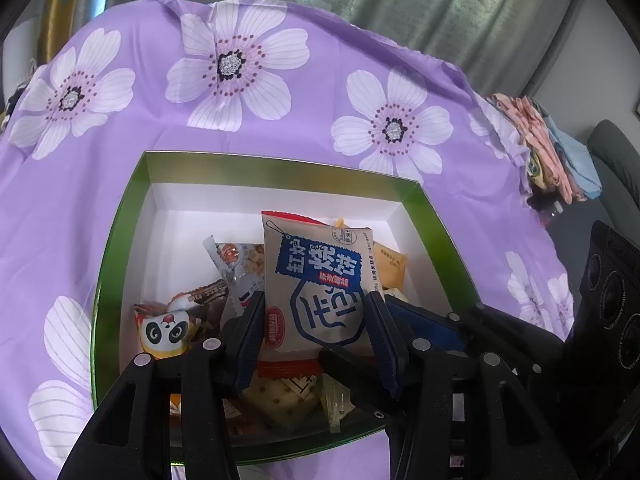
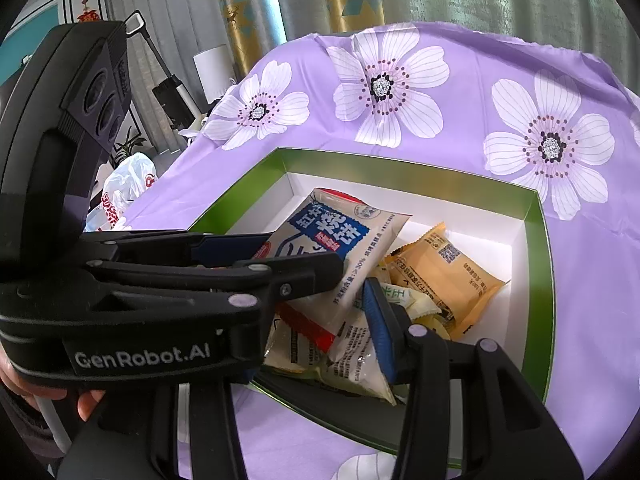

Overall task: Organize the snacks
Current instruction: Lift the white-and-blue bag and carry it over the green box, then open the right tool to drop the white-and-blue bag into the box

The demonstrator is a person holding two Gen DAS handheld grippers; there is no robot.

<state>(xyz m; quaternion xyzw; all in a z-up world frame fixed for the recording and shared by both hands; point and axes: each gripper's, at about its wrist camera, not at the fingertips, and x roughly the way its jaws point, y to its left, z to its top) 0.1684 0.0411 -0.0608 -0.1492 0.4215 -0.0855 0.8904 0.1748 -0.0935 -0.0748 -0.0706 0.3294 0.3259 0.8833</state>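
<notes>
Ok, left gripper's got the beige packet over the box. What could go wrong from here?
1. The left gripper pinches only the beige packet by its lower edges; the soft bag could buckle or slip.
2. The right gripper sits crossed right beside it; fingers may clash on release.
3. The piled packets crowd the green box near wall; another may slide out.

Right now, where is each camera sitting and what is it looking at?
Left wrist: rides the left gripper, looking down into the green box; its fingers flank the beige snack packet.
Right wrist: rides the right gripper, facing the box from the other side; a hand shows.
Both share box, packet, purple flowered cloth.
</notes>
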